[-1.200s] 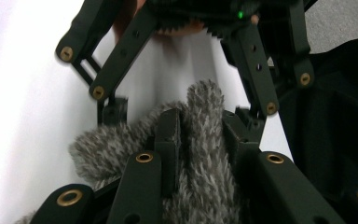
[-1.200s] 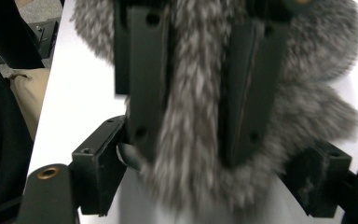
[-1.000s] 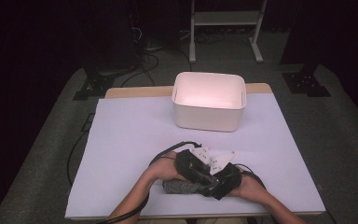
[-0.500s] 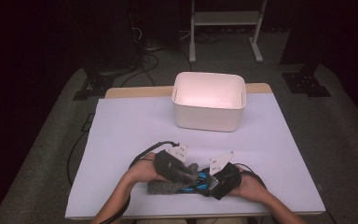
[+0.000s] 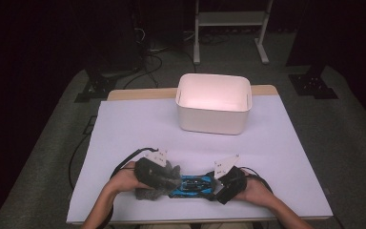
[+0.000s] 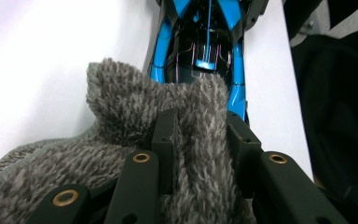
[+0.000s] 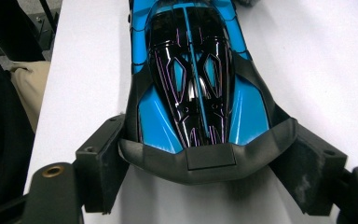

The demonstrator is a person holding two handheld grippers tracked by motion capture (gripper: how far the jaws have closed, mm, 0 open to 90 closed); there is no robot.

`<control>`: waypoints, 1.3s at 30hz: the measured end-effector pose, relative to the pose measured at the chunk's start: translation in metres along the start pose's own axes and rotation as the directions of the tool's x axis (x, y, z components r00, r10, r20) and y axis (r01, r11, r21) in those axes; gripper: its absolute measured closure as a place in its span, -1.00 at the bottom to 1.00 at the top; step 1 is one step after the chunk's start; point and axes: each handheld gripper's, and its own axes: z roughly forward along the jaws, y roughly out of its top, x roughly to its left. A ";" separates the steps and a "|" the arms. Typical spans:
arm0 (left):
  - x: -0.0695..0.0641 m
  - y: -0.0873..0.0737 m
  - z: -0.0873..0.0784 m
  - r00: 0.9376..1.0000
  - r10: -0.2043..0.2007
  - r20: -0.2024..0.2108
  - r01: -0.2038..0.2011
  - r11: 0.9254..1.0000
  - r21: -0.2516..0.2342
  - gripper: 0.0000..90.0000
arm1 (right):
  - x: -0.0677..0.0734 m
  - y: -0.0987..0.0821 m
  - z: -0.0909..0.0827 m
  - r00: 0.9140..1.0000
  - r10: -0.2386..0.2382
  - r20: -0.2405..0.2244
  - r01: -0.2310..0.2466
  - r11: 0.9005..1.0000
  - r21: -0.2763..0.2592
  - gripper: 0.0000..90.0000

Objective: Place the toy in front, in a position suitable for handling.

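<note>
The toy car (image 7: 193,79) is bright blue with a shiny black top, thin purple lines and a dark grey back wing. The fuzzy cloth (image 6: 121,154) is grey with little white flecks, and the 2 grippers are black. The box (image 5: 213,102) is white, and the table cover (image 5: 138,129) is pale white too.

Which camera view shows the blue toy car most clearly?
The right gripper view: the blue toy car appears from above with its rear between the right claw. The left gripper view shows part of it behind the grey cloth. The high view shows it small.
</note>
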 end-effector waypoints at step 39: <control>-0.007 0.023 0.015 0.999 0.043 0.027 -0.044 0.999 0.023 0.55 | -0.016 0.019 -0.014 0.992 0.112 -0.054 -0.112 0.994 -0.008 -0.58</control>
